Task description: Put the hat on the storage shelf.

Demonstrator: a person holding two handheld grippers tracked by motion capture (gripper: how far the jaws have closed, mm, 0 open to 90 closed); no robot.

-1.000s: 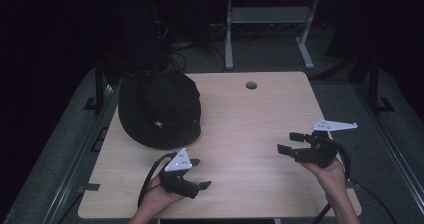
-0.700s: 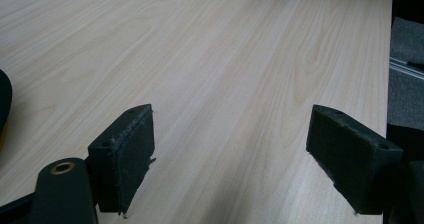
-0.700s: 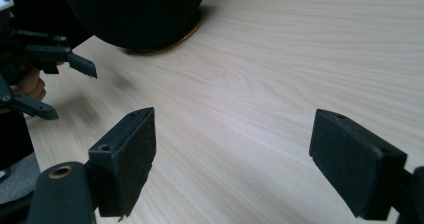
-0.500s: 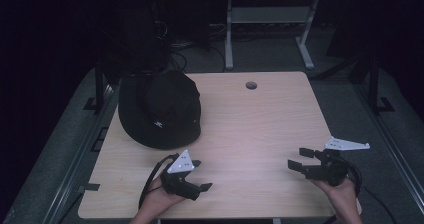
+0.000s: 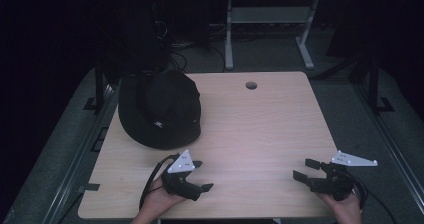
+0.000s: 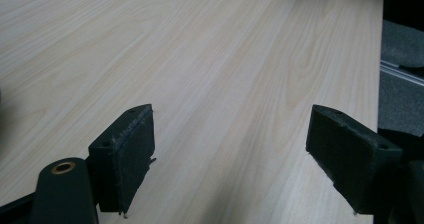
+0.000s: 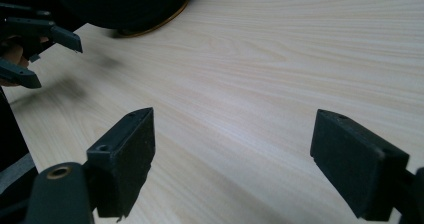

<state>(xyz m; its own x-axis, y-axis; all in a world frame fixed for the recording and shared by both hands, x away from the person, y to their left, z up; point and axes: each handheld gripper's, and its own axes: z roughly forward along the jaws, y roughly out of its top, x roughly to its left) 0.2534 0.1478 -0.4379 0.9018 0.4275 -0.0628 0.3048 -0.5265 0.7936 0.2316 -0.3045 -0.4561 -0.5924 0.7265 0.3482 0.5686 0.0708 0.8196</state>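
high view: black hat [image 5: 160,109] sits on the table [image 5: 260,124], far-left part of the top, crown up, brim flat. your left gripper [image 5: 199,176] is just in front of the hat on the near side, close to the brim but not touching, jaws spread, nothing in them. your right gripper [image 5: 306,168] is well apart from the hat, off toward the near right corner, jaws also spread and empty, pointing back toward the hat. cable hole [image 5: 251,85] lies beyond the hat's right side, near the far edge.

left gripper view: both pads wide apart over bare wood, nothing between them, aimed away from the hat.

right gripper view: pads wide apart, bare wood between. hat [image 7: 120,4] at the top left, brim edge on the wood. left gripper [image 7: 35,49] shows just in front of the hat, jaws apart.

step, judged: pre-grasp, hat untouched, both tools ready. next move calls for you to turn the left gripper toward the hat, get one jaw under the brim and one over, then close. brim lies flat so go low; right gripper has to cross the table if it takes the other side.
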